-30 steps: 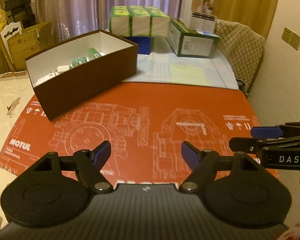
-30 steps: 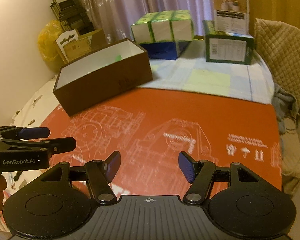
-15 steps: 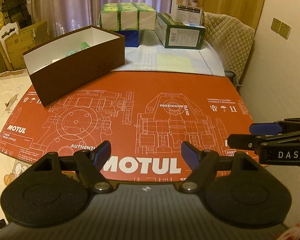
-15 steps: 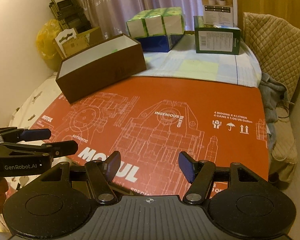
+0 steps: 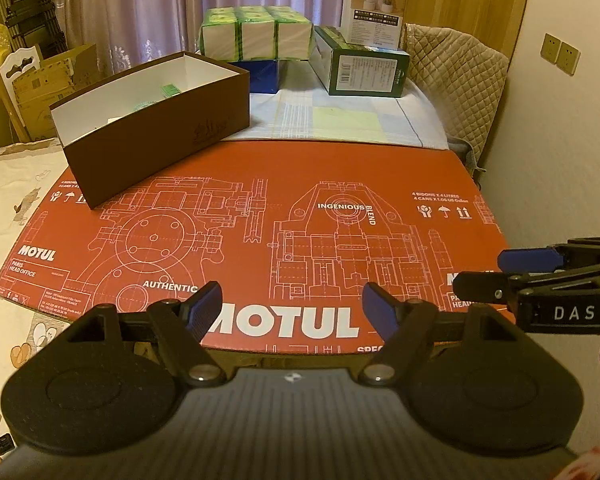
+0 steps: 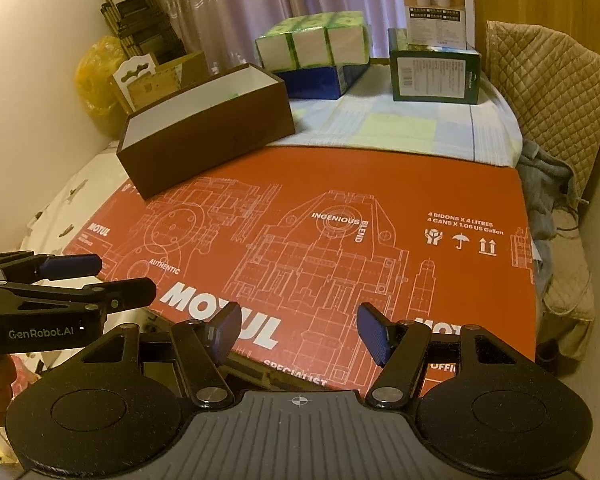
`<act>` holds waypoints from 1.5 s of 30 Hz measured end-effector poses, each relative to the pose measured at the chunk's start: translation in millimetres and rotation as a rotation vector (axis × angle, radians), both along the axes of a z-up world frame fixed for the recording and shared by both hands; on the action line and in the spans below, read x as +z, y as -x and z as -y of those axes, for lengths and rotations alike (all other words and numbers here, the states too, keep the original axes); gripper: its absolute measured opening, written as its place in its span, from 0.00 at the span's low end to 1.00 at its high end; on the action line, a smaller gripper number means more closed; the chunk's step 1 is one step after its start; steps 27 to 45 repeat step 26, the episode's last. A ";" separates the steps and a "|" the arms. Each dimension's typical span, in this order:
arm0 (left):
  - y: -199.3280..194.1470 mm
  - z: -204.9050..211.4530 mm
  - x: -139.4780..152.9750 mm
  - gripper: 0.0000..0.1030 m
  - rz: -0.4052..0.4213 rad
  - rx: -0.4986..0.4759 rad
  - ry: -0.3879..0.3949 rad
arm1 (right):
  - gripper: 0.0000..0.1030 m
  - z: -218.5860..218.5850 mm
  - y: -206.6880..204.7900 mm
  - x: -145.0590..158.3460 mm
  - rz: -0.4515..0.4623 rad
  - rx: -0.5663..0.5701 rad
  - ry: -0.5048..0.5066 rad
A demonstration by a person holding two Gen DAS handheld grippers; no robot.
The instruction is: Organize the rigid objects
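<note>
A brown open box (image 5: 156, 128) (image 6: 208, 128) with a white inside stands on the far left of a red Motul cardboard sheet (image 5: 260, 216) (image 6: 324, 240). Small green and white items (image 5: 168, 91) lie inside it, mostly hidden by its wall. My left gripper (image 5: 292, 306) is open over the sheet's near edge, nothing between its blue pads. My right gripper (image 6: 298, 326) is open too, over the same near edge, empty. Each gripper shows from the side in the other's view: the right gripper (image 5: 512, 276) at the right edge, the left gripper (image 6: 100, 280) at the left edge.
Behind the sheet lie a checked cloth (image 5: 340, 120), green tissue packs (image 5: 256, 34) on a blue box (image 5: 260, 76), a dark green carton (image 5: 360, 68) and a white box (image 5: 374, 8). A quilted chair (image 6: 548, 92) stands right, cardboard and a yellow bag (image 6: 92, 80) left.
Both grippers pulled back from the brown box toward the sheet's near edge, so more of the sheet and its lettering shows. Their jaws kept the same opening.
</note>
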State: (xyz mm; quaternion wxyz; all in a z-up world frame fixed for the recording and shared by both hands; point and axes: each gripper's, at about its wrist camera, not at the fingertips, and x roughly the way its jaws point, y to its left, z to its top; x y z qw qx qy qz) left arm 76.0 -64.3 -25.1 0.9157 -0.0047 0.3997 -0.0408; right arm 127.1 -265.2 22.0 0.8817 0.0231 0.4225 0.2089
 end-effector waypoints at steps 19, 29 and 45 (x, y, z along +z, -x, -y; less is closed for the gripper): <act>-1.0 -0.2 0.7 0.70 0.021 0.030 -0.020 | 0.59 -2.8 -5.1 -1.1 -0.007 0.016 -0.002; -3.4 -1.9 0.7 0.69 0.019 0.037 -0.025 | 0.59 -2.9 -5.1 -1.8 -0.007 0.021 -0.003; -3.4 -1.9 0.7 0.69 0.019 0.037 -0.025 | 0.59 -2.9 -5.1 -1.8 -0.007 0.021 -0.003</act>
